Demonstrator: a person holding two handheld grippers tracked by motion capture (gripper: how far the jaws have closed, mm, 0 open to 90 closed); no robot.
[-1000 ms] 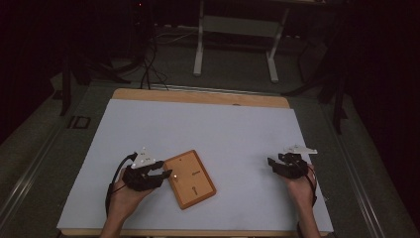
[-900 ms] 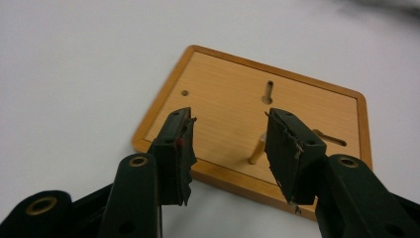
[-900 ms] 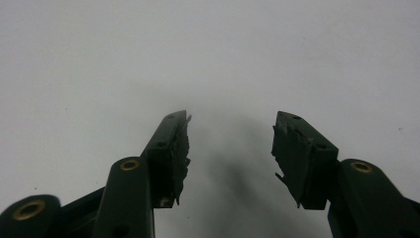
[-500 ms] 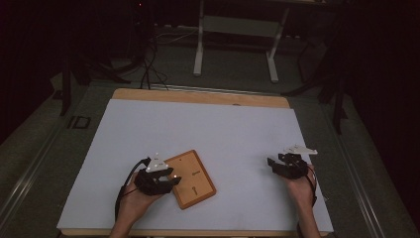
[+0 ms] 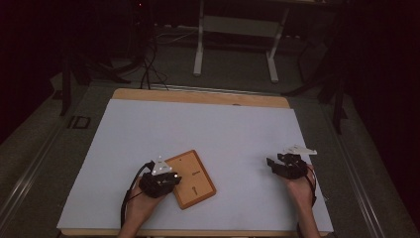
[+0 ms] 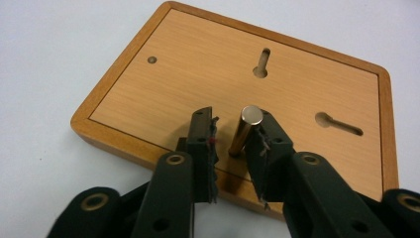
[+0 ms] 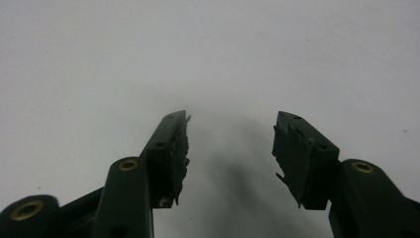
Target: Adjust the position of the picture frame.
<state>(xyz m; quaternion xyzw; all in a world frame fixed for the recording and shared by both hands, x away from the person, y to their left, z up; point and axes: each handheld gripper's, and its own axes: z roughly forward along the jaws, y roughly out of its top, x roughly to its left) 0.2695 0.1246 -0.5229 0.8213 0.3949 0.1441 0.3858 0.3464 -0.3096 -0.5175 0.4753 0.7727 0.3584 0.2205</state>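
Note:
A wooden board [image 5: 198,174] with a darker rim lies flat on the white table, near its front left. It has two keyhole slots [image 6: 340,124] and a small dot. A short metal peg [image 6: 245,130] stands tilted at the board's near edge. My left gripper [image 6: 233,116] reaches over that edge with the peg between its jaws: the right jaw touches the peg, the left jaw stands a little apart from it. In the high view the left gripper [image 5: 174,179] overlaps the board's left corner. My right gripper [image 5: 271,163] rests at the front right, open over bare table [image 7: 232,121].
The white table top [image 5: 208,129] has a wooden strip along its far edge. Behind the table are a metal stand [image 5: 235,29] and cables on a dark floor. A hand holds each gripper from the front edge.
My left gripper has moved right and slightly forward, from beside the board to over its near-left edge, around the peg. The right gripper and the board have stayed put.

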